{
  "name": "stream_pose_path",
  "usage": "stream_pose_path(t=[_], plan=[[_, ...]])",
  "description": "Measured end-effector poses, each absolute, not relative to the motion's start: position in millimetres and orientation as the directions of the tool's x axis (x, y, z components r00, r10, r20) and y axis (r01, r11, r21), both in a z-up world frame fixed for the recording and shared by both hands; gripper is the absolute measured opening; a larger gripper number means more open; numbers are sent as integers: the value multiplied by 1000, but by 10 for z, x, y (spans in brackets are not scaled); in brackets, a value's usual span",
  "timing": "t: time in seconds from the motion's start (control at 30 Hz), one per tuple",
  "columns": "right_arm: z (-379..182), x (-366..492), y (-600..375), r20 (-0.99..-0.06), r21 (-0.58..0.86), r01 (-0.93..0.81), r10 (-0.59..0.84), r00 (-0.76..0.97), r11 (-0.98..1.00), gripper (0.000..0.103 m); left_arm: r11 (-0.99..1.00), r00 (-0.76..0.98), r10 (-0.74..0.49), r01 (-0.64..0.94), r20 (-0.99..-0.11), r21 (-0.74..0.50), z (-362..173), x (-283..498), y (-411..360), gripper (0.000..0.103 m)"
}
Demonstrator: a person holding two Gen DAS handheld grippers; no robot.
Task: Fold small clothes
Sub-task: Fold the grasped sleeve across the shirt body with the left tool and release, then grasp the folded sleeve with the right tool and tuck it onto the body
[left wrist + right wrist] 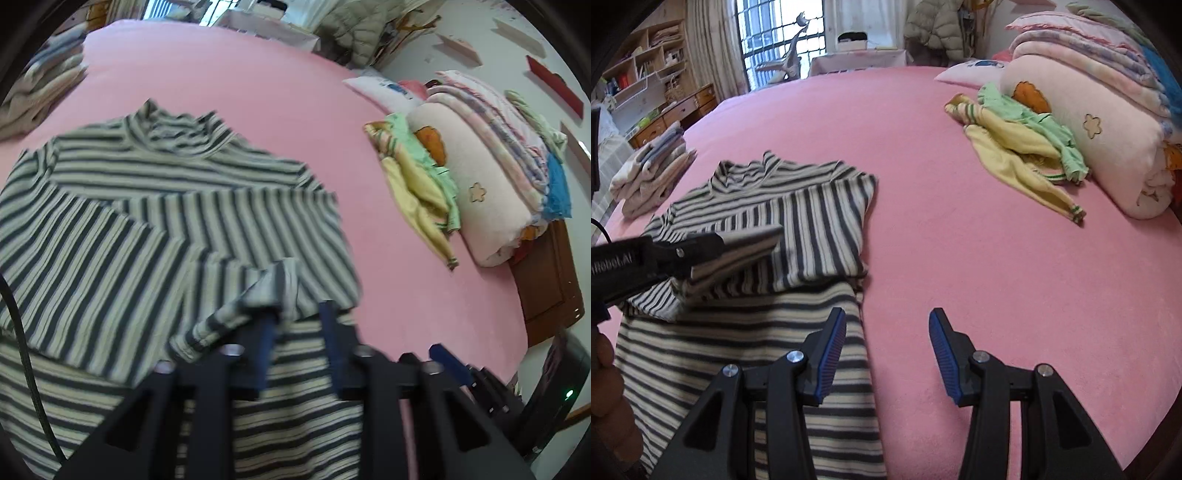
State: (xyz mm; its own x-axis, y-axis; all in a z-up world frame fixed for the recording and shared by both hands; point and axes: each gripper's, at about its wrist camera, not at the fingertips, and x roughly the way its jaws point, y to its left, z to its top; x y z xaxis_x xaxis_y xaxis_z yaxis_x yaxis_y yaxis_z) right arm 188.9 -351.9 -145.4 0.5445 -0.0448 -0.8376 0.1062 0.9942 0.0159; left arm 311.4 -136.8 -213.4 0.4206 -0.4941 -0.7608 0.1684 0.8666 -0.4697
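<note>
The left gripper (299, 317), parted, is carrying a sleeve cuff (258, 291) on one finger; only the right view is showing the right gripper (886, 347) gaping empty over the striped top (783, 218) on the pink bed (979, 258).

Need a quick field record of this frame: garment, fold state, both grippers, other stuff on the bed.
garment: striped top, flat on pink bed
fold state: both sleeves folded across the chest, hem end not yet folded
left gripper: jaws parted, sleeve cuff draped at its fingertips
right gripper: open, empty, over the hem's right edge
other: folded stack far left; yellow and green clothes beside rolled blankets
</note>
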Motion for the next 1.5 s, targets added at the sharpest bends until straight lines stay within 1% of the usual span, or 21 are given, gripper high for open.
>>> stream_pose_path(t=[0.03, 0.07, 0.1, 0.23, 0.3, 0.47, 0.63, 0.83, 0.93, 1.0, 1.1, 1.2, 1.23, 1.27, 1.3, 1.33, 1.37, 1.5], plan=[[-1465, 1902, -3485, -840, 19, 90, -33, 541, 996, 47, 867, 415, -494, 160, -765, -473, -2154, 3161, -1237, 43], [-1468, 1921, -3449, -843, 21, 76, -23, 538, 997, 47, 866, 410, -495, 155, -766, -476, -2189, 3147, -1174, 49], [-1474, 1946, -3419, -845, 25, 61, -11, 534, 998, 47, 865, 409, -495, 149, -767, -479, -2212, 3131, -1096, 53], [-1477, 2032, -3293, -850, 54, 21, 35, 525, 998, 48, 869, 402, -488, 148, -775, -471, -2221, 3010, -788, 57], [-1479, 2091, -3263, -855, 77, 15, 58, 516, 997, 49, 871, 404, -487, 156, -775, -466, -2207, 2933, -645, 66], [-1461, 2223, -3170, -859, 133, -2, 116, 498, 991, 50, 909, 442, -415, 159, -795, -386, -2133, 2723, -306, 67], [-1462, 2321, -2950, -866, 99, -45, 108, 488, 994, 51, 943, 507, -320, 87, -800, -322, -2046, 2643, 130, 67], [-1434, 2330, -2439, -857, 83, -139, 142, 495, 987, 51, 960, 557, -231, -1, -798, -279, -2029, 2611, 609, 67], [-1506, 2317, -2128, -861, 35, -183, 123, 494, 982, 53, 957, 547, -209, -55, -811, -284, -2099, 2635, 794, 67], [-1584, 2306, -1953, -863, -12, -210, 96, 496, 978, 57, 951, 538, -211, -80, -816, -298, -2148, 2621, 917, 67], [-1756, 2300, -1736, -866, -125, -235, 10, 500, 964, 58, 949, 533, -199, -103, -822, -297, -2205, 2576, 1046, 67], [-1937, 2321, -1644, -869, -238, -222, -106, 483, 946, 58, 947, 526, -198, -116, -827, -301, -2265, 2536, 1120, 67], [-1971, 2323, -1654, -867, -259, -211, -131, 481, 942, 57, 946, 524, -199, -119, -828, -302, -2281, 2527, 1141, 67], [-1978, 2321, -1686, -868, -256, -203, -132, 479, 945, 44, 945, 521, -199, -121, -830, -302, -2292, 2522, 1146, 67], [-1975, 2326, -1732, -877, -238, -198, -123, 465, 951, 20, 945, 519, -201, -122, -831, -305, -2305, 2519, 1161, 67], [-1968, 2335, -1773, -884, -218, -191, -111, 454, 957, 9, 944, 518, -201, -123, -831, -305, -2313, 2519, 1163, 67], [-1935, 2336, -1837, -886, -200, -170, -104, 452, 965, 5, 945, 518, -201, -122, -831, -305, -2318, 2522, 1167, 67], [-1714, 2305, -2175, -868, -131, -78, -76, 491, 988, 5, 947, 526, -201, -111, -826, -301, -2297, 2520, 1138, 67]])
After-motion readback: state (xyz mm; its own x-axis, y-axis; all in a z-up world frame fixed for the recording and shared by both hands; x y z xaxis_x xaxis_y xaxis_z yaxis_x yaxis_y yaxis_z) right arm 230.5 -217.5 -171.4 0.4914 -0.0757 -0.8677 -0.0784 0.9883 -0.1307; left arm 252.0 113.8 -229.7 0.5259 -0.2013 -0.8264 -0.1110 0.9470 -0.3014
